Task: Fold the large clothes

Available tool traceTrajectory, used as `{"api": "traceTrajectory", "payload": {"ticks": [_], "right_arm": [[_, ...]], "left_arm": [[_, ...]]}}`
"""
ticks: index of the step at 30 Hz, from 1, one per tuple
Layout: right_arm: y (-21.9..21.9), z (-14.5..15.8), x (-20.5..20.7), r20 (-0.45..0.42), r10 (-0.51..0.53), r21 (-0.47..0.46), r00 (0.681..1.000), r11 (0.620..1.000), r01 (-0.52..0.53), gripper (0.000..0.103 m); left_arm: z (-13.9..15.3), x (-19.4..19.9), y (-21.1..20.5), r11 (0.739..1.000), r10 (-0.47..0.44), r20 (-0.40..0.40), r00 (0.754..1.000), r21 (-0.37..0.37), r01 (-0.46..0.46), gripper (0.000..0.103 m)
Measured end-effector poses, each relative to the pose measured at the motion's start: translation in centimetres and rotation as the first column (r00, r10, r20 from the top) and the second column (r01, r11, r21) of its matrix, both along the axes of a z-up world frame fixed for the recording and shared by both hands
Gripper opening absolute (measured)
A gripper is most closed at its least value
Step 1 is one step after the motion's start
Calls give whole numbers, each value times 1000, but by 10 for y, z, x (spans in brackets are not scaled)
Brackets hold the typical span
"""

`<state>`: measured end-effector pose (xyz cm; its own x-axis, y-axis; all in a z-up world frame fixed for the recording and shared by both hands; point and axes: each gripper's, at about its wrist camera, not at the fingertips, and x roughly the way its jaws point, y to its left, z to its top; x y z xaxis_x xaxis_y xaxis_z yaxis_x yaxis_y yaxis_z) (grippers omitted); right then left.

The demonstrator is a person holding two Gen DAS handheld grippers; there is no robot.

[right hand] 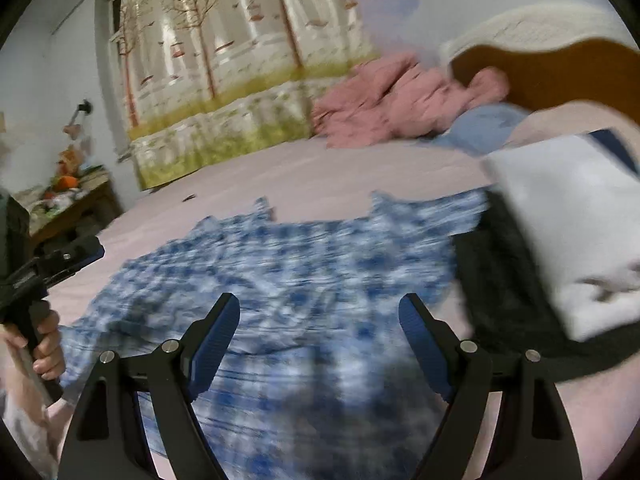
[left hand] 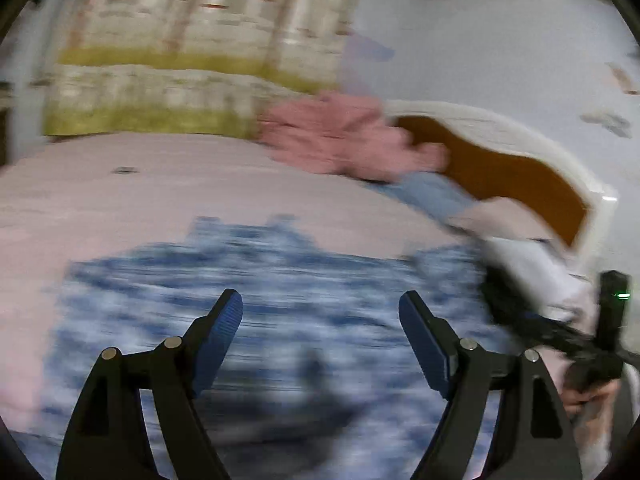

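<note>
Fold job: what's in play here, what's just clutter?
In play: blue checked garment; left gripper and right gripper, both open and empty.

Clutter: pink blanket heap, folded white and black stack, blue pillow, curtain.

A: Both views smeared. The blue checked garment (left hand: 256, 300) loses its pattern to streaks; hem runs off the bottom edge behind the gripper frames.

B: Right side?

A: A white folded item (right hand: 568, 236) on dark fabric (right hand: 516, 292), cut by the right edge; can't tell what either is.

B: The clutter on the side table (right hand: 68, 196)?

A: Too small. Possibly toys.
</note>
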<state>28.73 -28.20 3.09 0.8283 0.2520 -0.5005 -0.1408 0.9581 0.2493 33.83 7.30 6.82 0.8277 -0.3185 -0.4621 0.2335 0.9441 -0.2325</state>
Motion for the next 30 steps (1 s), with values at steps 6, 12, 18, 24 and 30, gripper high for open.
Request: {"api": "traceTrajectory", "payload": {"ticks": [6,12,18,24,30], "right_arm": [[28,-31,95,-290,103,36,952,995,-97,70],[52,-71,148,-461,96,-86,882,985,-152,48],[73,-31,129,-198,93,-251,976,957,-143,1],[74,58,92,198,125,-234,972,969,-77,1],[99,-22,200,-198,43,-351,979,930,-112,1]], "left_arm": [[-38,68,79,896,316,-120,941,366,-254,80],[-110,101,121,909,304,-338,891,384,-165,68],[-95,82,137,926,309,-227,923,292,-238,10],[-82,57,180,883,462,-108,880,149,-445,1],[-106,71,189,867,497,-217,840,163,-471,1]]}}
